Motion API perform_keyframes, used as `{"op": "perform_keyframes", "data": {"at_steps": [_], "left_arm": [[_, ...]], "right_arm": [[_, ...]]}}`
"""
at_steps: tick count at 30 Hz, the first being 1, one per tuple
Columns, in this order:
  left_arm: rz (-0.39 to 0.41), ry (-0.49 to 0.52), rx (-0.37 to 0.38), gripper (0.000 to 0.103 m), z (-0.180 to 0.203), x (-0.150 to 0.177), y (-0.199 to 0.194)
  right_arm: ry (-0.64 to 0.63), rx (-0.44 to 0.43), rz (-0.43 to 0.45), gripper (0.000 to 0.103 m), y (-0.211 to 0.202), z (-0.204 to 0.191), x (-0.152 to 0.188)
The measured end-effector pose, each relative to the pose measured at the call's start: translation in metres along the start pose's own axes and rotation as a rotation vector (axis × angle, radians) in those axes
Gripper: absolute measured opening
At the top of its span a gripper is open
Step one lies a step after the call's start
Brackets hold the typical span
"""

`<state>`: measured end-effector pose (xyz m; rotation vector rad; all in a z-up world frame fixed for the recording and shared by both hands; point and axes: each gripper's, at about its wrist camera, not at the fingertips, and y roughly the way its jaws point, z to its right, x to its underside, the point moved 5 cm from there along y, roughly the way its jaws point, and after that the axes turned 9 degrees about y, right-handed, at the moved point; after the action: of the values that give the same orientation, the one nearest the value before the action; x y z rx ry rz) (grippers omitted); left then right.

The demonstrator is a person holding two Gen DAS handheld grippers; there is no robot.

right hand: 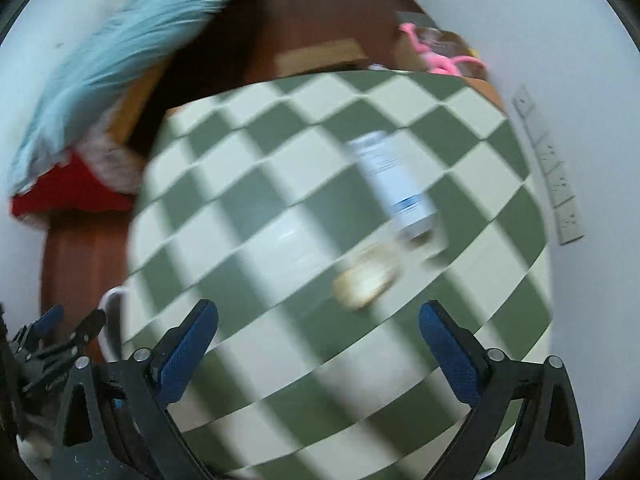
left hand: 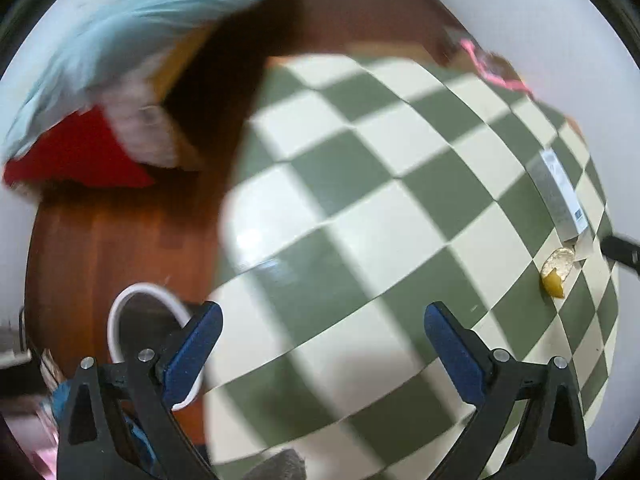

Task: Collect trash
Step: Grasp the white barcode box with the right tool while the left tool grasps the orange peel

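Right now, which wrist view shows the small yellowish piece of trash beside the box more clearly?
The left wrist view: the yellowish scrap is sharp there, though small, at the right edge, next to the grey box. In the right wrist view it sits larger and central but is smeared by motion blur.

Left gripper (left hand: pixel 323 316): jaws spread wide, blue pads (left hand: pixel 192 354) facing inward, nothing between them, pointing forward and down. Right gripper (right hand: pixel 318 314): jaws equally wide apart, blue pads (right hand: pixel 185 354) bare, empty. In right wrist view, left gripper (right hand: pixel 60 332) shows at near left, low, beside right one.
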<state>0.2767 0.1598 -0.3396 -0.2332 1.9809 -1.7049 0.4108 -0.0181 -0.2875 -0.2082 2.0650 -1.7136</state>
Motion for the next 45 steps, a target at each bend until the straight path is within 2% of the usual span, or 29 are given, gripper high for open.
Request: {"op": "perform_keyframes", "data": {"at_steps": [1,2,7,11,12,13,14,15,19,23,27,31,34,36,38,44,45], "left_arm": [[-0.011,0.015,0.002,0.103,0.009,-0.006,0.008],[-0.026,0.031,0.003,0.103,0.018,-0.013,0.018],[-0.056,0.064,-0.005,0.103,0.037,-0.034,0.046],[-0.062,0.089,-0.012,0.103,0.045,-0.043,0.053],[-0.062,0.093,-0.006,0.103,0.047,-0.044,0.052],[-0.057,0.093,0.001,0.103,0.050,-0.044,0.050],[-0.050,0.093,0.015,0.103,0.054,-0.045,0.046],[-0.043,0.094,0.032,0.103,0.058,-0.046,0.043],[0.011,0.138,0.122,0.102,0.096,-0.041,0.018],[0.016,0.254,0.216,0.102,0.152,-0.031,0.009],[0.007,0.322,0.227,0.100,0.190,-0.027,0.017],[0.016,0.368,0.193,0.093,0.213,-0.027,0.022],[0.008,0.392,0.163,0.076,0.222,-0.028,0.025],[0.005,0.394,0.159,0.070,0.217,-0.029,0.031],[0.004,0.387,0.171,0.051,0.220,-0.029,0.032],[0.017,0.391,0.168,0.033,0.218,-0.030,0.031],[0.017,0.389,0.166,0.033,0.220,-0.031,0.031]], "right_arm": [[0.004,0.019,-0.010,0.085,0.013,0.012,-0.014],[0.007,0.032,-0.021,0.083,0.022,0.021,-0.024],[-0.017,0.077,-0.052,0.083,0.074,0.043,-0.073],[-0.027,0.057,-0.089,0.078,0.111,0.043,-0.090],[-0.027,0.049,-0.098,0.067,0.118,0.042,-0.090],[-0.026,0.043,-0.105,0.061,0.124,0.044,-0.090],[-0.032,0.035,-0.074,0.052,0.120,0.043,-0.092],[-0.036,0.032,-0.068,0.045,0.117,0.045,-0.091],[0.011,0.051,-0.029,0.045,0.093,0.073,-0.077],[0.093,0.086,-0.009,0.045,0.067,0.122,-0.047],[0.177,0.108,-0.030,0.045,0.062,0.164,-0.012],[0.219,0.097,-0.049,0.044,0.064,0.181,0.012],[0.221,0.092,-0.054,0.043,0.066,0.186,0.024],[0.208,0.101,-0.054,0.043,0.069,0.184,0.023],[0.202,0.105,-0.049,0.043,0.070,0.183,0.024],[0.207,0.103,-0.047,0.044,0.070,0.181,0.024],[0.206,0.103,-0.049,0.044,0.070,0.181,0.025]]}}
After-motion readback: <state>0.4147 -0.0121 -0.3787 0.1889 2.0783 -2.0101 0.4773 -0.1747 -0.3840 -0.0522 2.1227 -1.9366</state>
